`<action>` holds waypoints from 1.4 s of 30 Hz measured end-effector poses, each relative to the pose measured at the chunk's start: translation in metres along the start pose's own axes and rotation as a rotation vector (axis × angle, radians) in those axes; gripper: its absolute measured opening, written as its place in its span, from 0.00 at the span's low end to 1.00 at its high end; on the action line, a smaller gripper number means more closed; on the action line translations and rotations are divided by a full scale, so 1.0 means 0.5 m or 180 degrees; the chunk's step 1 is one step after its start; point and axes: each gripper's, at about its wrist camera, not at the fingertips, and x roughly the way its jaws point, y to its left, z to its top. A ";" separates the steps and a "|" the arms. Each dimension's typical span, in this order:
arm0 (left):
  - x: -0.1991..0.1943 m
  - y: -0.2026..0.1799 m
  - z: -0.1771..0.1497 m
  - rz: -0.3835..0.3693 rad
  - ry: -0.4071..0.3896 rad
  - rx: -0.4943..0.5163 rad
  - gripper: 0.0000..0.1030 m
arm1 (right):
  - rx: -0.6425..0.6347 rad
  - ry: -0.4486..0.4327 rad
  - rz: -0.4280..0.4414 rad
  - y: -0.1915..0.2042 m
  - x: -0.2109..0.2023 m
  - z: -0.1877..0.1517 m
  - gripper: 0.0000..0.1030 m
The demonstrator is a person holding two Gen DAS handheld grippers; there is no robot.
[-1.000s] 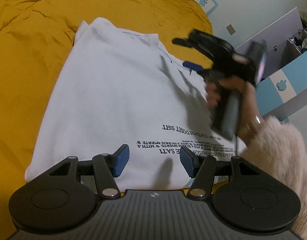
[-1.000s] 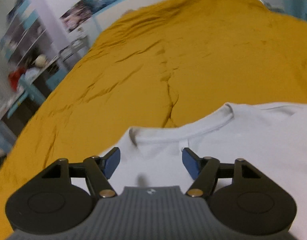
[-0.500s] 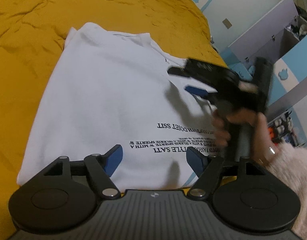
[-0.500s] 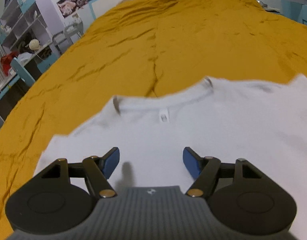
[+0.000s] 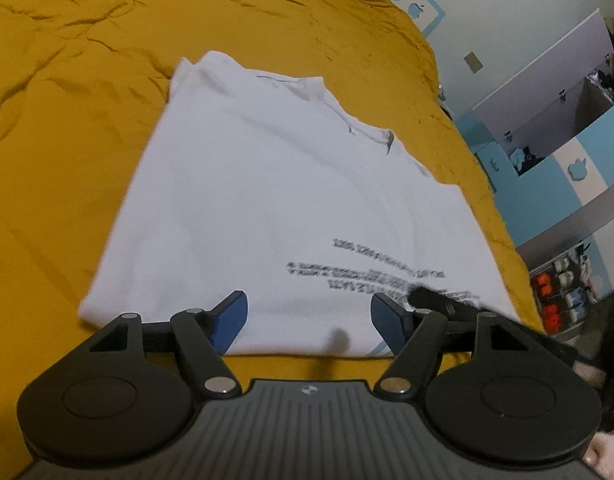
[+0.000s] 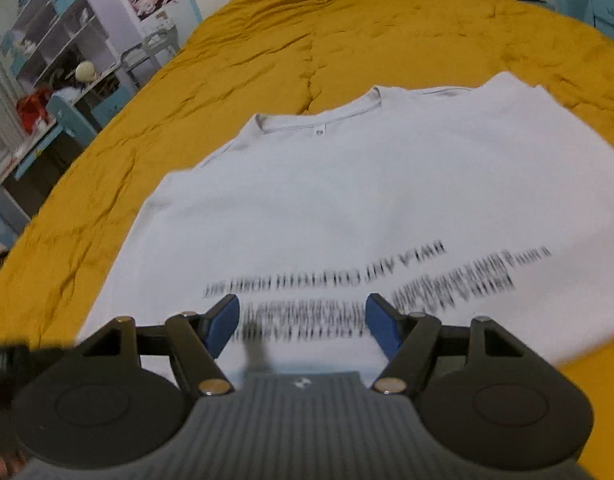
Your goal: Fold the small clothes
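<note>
So there's a big bed with a mustard-yellow quilt (image 5: 87, 100) taking up most of both views, wrinkled all over. Lying flat on it is a white t-shirt (image 5: 267, 208) with sides folded in, neckline at the far end and blurry black printed text (image 6: 347, 280) near the hem closest to the cameras. The left tool (image 5: 307, 320) hangs over the near hem, blue pads spread wide after opening up a bit more just now, nothing between them. The right tool (image 6: 303, 320) sits over the text, also wide apart, gripping nothing. Blue and white shelving (image 6: 47, 60) off to the side.
</note>
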 end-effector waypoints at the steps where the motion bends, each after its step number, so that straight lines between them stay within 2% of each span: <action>1: -0.003 0.004 -0.003 0.0028 0.0005 0.0022 0.79 | 0.0025 0.0029 0.0009 0.000 -0.004 -0.009 0.64; 6: -0.019 0.024 -0.012 0.0037 0.0028 -0.0017 0.78 | -0.0011 0.0011 0.0035 -0.006 -0.018 -0.054 0.64; 10: -0.059 0.024 0.006 0.0099 -0.0047 -0.0055 0.78 | -0.0144 -0.0025 0.0063 0.017 -0.028 -0.035 0.65; 15: -0.117 0.048 0.061 0.0233 -0.0256 0.0024 0.78 | -0.0848 -0.0137 0.0463 0.123 -0.062 -0.028 0.64; 19: -0.141 0.085 0.107 0.0338 -0.0380 -0.0050 0.78 | -0.1687 -0.0253 0.0342 0.241 -0.045 -0.072 0.63; 22: -0.143 0.096 0.137 0.0423 -0.0459 0.0118 0.78 | -0.2225 -0.0123 0.0246 0.321 -0.012 -0.120 0.37; 23: -0.141 0.097 0.144 0.0412 -0.0496 0.0188 0.78 | -0.2364 -0.0080 0.0204 0.342 -0.002 -0.136 0.35; 27: -0.117 0.120 0.172 0.0150 -0.0497 0.0243 0.80 | -0.2920 -0.0139 0.0076 0.410 0.024 -0.200 0.35; 30: -0.085 0.146 0.193 0.0207 -0.0458 0.0106 0.80 | -0.3130 -0.0186 -0.0022 0.435 0.038 -0.229 0.36; 35: -0.030 0.189 0.225 0.0230 -0.0358 -0.0100 0.81 | -0.3181 -0.0161 -0.0087 0.454 0.070 -0.219 0.37; 39: 0.032 0.229 0.261 -0.0106 -0.0100 -0.0349 0.81 | -0.3206 -0.0190 -0.0195 0.464 0.097 -0.208 0.40; 42: 0.079 0.244 0.285 -0.0225 0.0055 -0.0478 0.81 | -0.3154 -0.0149 -0.0186 0.467 0.111 -0.196 0.43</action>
